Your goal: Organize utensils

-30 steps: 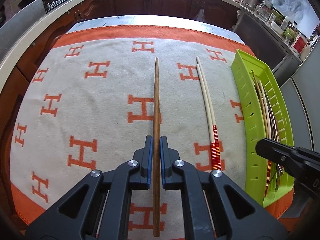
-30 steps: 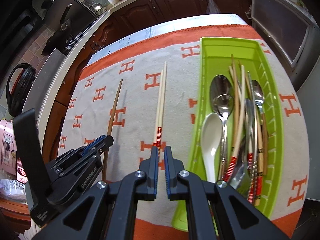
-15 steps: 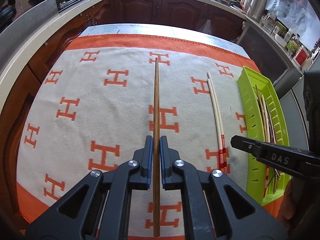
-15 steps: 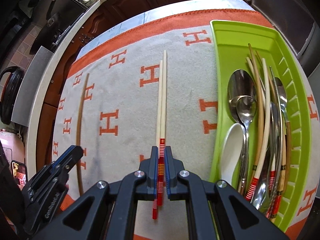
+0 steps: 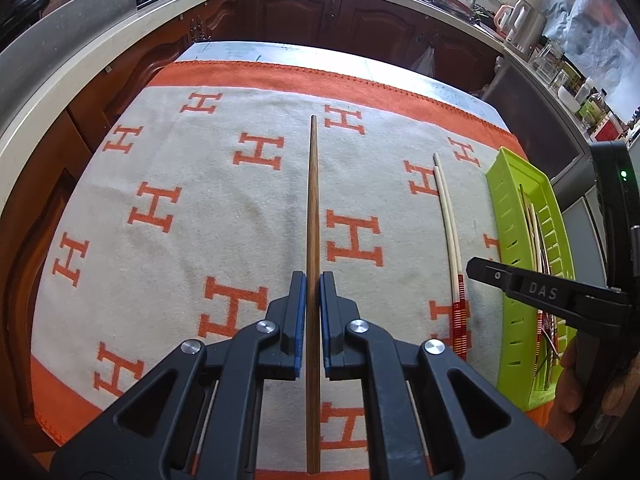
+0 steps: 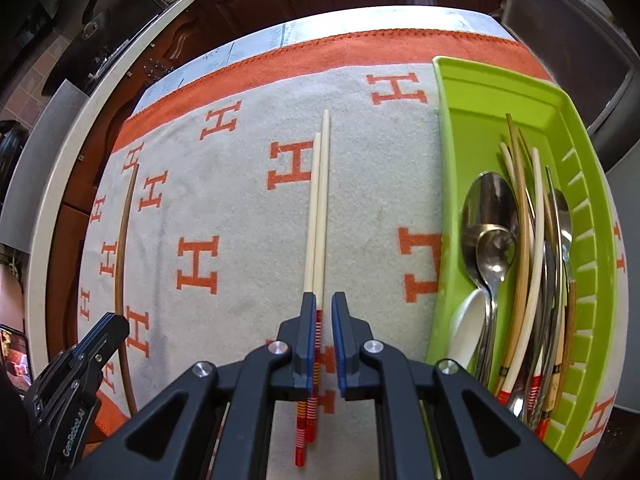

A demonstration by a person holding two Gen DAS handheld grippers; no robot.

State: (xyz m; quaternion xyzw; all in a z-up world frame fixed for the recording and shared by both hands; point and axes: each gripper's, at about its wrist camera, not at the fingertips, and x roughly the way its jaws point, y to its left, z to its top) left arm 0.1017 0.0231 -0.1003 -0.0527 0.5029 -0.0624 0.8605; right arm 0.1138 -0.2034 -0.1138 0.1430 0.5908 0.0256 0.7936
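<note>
Two black plastic handheld grippers, the left gripper (image 5: 313, 292) and right gripper (image 6: 323, 312), each have angular cut-out arms, round silver screws at the joints and blue pads lining the fingers (image 5: 325, 312), with white lettering "DAS" on one side and "GenRobot.AI" on the other.

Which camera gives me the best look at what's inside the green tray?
The right wrist view. It looks down into the green tray, showing metal spoons, a white spoon and several chopsticks. The left wrist view catches the tray edge-on at far right, partly behind the right tool, with only some chopsticks visible.
</note>
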